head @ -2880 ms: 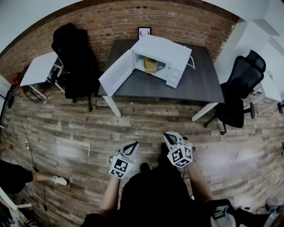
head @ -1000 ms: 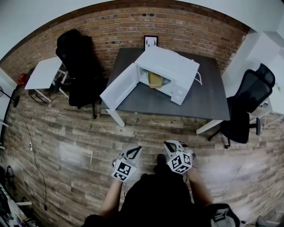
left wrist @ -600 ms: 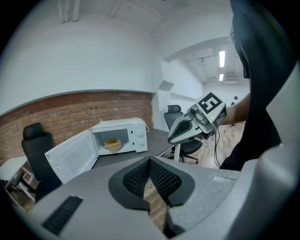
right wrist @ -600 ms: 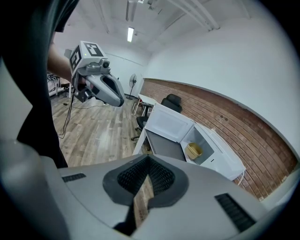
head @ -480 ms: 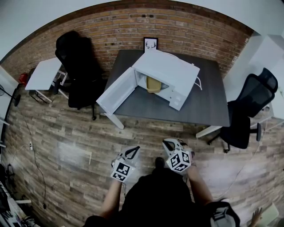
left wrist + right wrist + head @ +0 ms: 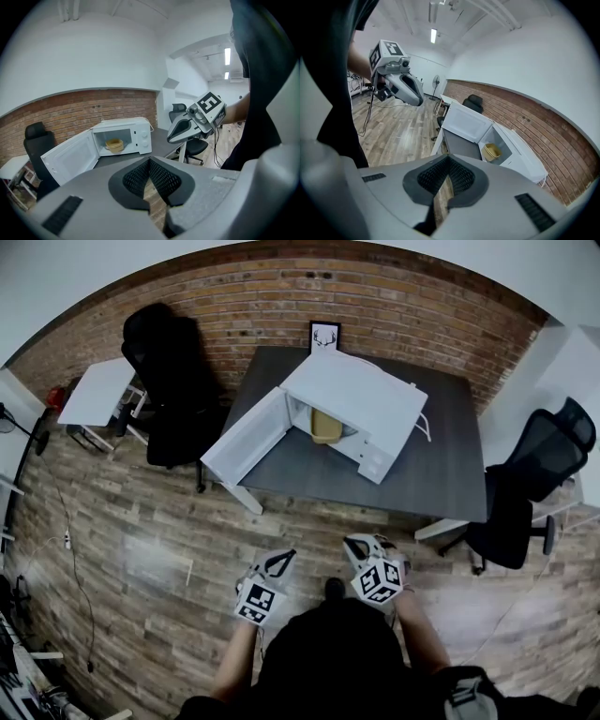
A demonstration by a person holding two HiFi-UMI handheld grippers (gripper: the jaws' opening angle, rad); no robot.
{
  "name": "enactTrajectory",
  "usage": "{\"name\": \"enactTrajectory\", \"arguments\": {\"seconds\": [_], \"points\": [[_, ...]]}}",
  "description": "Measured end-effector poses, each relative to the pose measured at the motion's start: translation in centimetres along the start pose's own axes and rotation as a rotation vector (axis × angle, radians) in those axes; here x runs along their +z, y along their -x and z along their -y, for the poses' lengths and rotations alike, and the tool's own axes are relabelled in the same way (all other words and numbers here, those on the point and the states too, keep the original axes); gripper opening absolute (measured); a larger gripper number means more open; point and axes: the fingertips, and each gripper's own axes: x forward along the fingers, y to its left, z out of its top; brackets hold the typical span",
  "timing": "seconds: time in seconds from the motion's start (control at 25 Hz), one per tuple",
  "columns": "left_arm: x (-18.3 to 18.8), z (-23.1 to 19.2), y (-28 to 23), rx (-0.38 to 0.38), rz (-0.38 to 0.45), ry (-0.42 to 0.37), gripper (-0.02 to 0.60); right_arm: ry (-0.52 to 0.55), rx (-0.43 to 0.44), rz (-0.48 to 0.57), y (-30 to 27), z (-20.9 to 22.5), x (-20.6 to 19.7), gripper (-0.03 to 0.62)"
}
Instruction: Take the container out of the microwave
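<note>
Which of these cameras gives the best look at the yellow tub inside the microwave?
The left gripper view: it looks straight into the open microwave, so the whole yellow container shows. The right gripper view catches it slanted, from one side. The head view shows it small, partly under the microwave's top.

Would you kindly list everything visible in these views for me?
microwave: one, white, door open, on the table.
container: one, yellow, inside the microwave.
table: one, dark grey, against the brick wall.
picture frame: one, black, at the table's back edge.
office chairs: two, black, one at each side of the table.
small table: one, white, far left.
left gripper: one, grey, jaws together, empty, away from the table.
right gripper: one, grey, jaws together, empty, beside it.
</note>
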Motion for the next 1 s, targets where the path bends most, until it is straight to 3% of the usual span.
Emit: {"name": "enactTrajectory", "arguments": {"seconds": [1.0], "points": [[3.5, 0.7, -8.4, 0.039, -0.013, -0.015, 0.002, 0.031, 0.039, 0.024, -0.3, 7.1, -5.1, -0.002]]}}
